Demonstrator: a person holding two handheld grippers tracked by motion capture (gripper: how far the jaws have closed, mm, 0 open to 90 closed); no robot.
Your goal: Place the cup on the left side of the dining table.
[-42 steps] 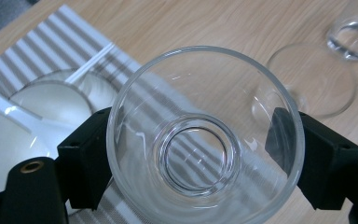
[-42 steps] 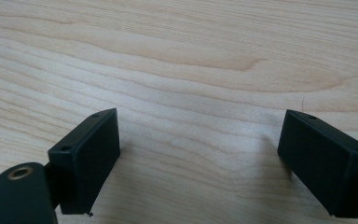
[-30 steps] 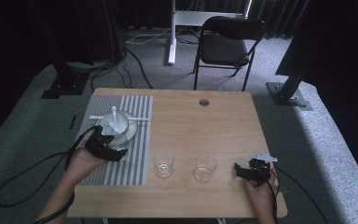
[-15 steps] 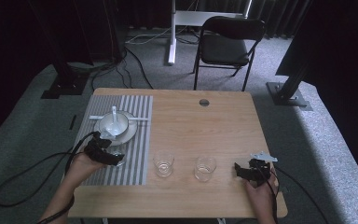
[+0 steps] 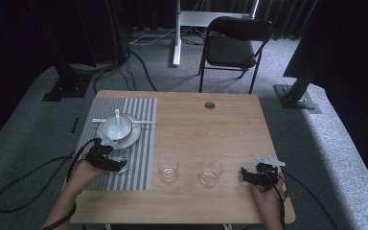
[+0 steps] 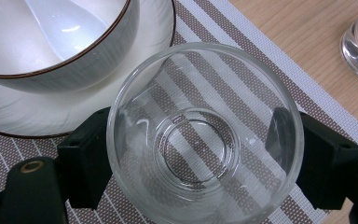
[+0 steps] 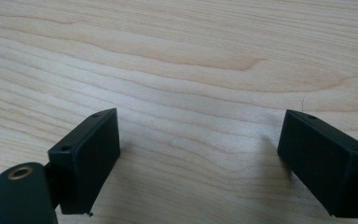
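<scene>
Striped placemat [image 5: 141, 143] covers the left end of the desk [image 5: 211, 129], its left border lying near the desk's left edge. On it we see a white bowl [image 5: 116, 127] with a spoon [image 5: 118, 118] inside, seated on a saucer [image 5: 133, 136]. Just in front of the saucer, the left tool [image 5: 117, 165] grips a clear glass [image 6: 205, 135]; in the left gripper view both pads press the glass wall from opposite sides, and the glass stands upright over the placemat stripes, its rim just beside the saucer's edge. Moving right, we find two more glasses on bare wood: a middle glass [image 5: 167, 167] just past the placemat's right border and a right glass [image 5: 211, 172] near it, with a gap between them. Behind these, the desk is open wood as far as a round grommet [image 5: 210, 105] near the far edge. At the right, the right tool [image 5: 245, 173] rests low near the front right corner, jaws spread wide over bare wood, nothing between them. We read no labels or writing anywhere.
</scene>
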